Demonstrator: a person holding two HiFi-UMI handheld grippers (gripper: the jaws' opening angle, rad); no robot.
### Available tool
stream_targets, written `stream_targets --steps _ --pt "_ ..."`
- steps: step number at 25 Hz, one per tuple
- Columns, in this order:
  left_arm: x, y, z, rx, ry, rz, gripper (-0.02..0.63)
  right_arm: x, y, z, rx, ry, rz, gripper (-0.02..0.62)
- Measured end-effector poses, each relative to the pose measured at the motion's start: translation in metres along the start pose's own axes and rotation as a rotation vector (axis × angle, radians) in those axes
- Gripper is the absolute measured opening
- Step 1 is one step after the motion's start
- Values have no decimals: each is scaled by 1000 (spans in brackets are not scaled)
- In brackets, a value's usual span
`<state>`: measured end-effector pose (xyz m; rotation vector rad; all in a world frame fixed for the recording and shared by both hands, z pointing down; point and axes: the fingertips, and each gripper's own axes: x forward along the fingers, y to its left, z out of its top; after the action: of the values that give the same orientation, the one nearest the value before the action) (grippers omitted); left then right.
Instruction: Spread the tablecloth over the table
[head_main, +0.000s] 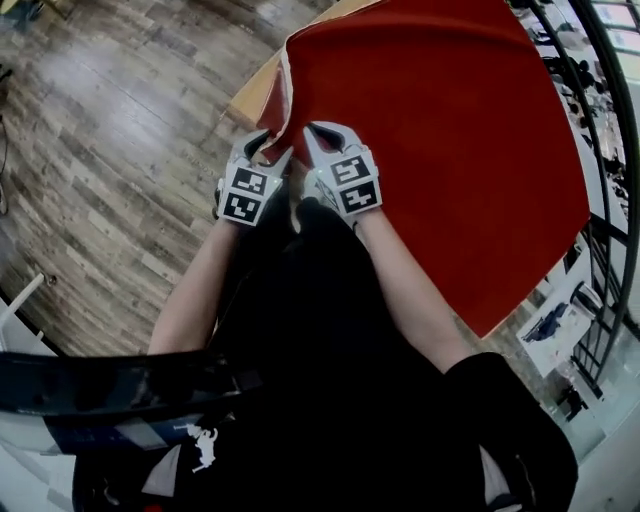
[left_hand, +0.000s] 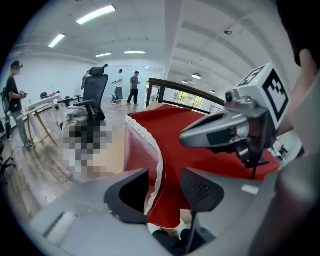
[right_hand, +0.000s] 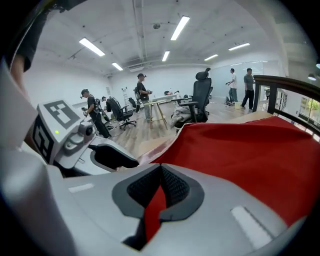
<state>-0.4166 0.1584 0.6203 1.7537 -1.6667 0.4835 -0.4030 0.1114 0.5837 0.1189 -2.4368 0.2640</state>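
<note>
A red tablecloth (head_main: 440, 130) with a white lace edge covers most of the wooden table (head_main: 255, 92); the table's left corner is bare. Both grippers sit side by side at the cloth's near left corner. My left gripper (head_main: 268, 148) is open. In the left gripper view the cloth's lace-edged corner (left_hand: 161, 190) hangs between its pads (left_hand: 200, 190), and a gap shows beside the fabric. My right gripper (head_main: 322, 140) is shut on the cloth. In the right gripper view a thin red fold (right_hand: 156, 207) is pinched between its pads, and the cloth (right_hand: 240, 155) stretches away to the right.
Wood-plank floor (head_main: 110, 150) lies left of the table. A black railing (head_main: 600, 150) runs along the table's far right side. A black office chair (left_hand: 95, 95), a desk (left_hand: 37, 107) and several standing people are in the room beyond.
</note>
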Motion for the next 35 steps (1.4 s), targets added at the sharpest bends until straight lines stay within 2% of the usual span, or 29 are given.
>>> stream_targets --steps 2,5,10,14,17,18,19,20,21,23,25,27,29,35 --pt "6 4 -3 -53 -12 38 163 -1 1 -1 -20 1 20 10" --pt "6 20 -5 -112 -29 102 14 1 -2 -4 -35 6 40 10" --pt "-21 63 3 -135 -72 167 12 23 1 -1 -59 -8 59 11" --pt "-45 111 -11 -131 -36 268 13 32 19 -1 -90 10 84 10" --pt "-46 144 -16 -149 -18 300 18 35 22 6 -106 17 74 9" --pt "-43 156 -20 -177 -11 303 49 37 21 8 -113 25 65 9" --pt "-40 167 -26 -214 -1 299 128 40 18 9 -115 37 53 10" --pt "-37 177 -32 -247 12 286 237 43 15 10 -108 48 38 10" --pt "-35 185 -35 -266 24 267 262 46 11 11 -92 57 19 10" --pt "-33 193 -31 -256 28 217 243 51 -3 11 -41 69 -32 9" --pt "-30 192 -13 -190 1 155 193 52 -20 15 25 66 -105 9" --pt "-24 184 18 -97 -50 85 70 49 -42 24 91 30 -193 9" --pt "-12 173 55 -6 -92 23 12 44 -64 37 145 -18 -269 9" --pt "33 143 158 134 -140 -137 6 11 -118 77 250 -130 -436 9"
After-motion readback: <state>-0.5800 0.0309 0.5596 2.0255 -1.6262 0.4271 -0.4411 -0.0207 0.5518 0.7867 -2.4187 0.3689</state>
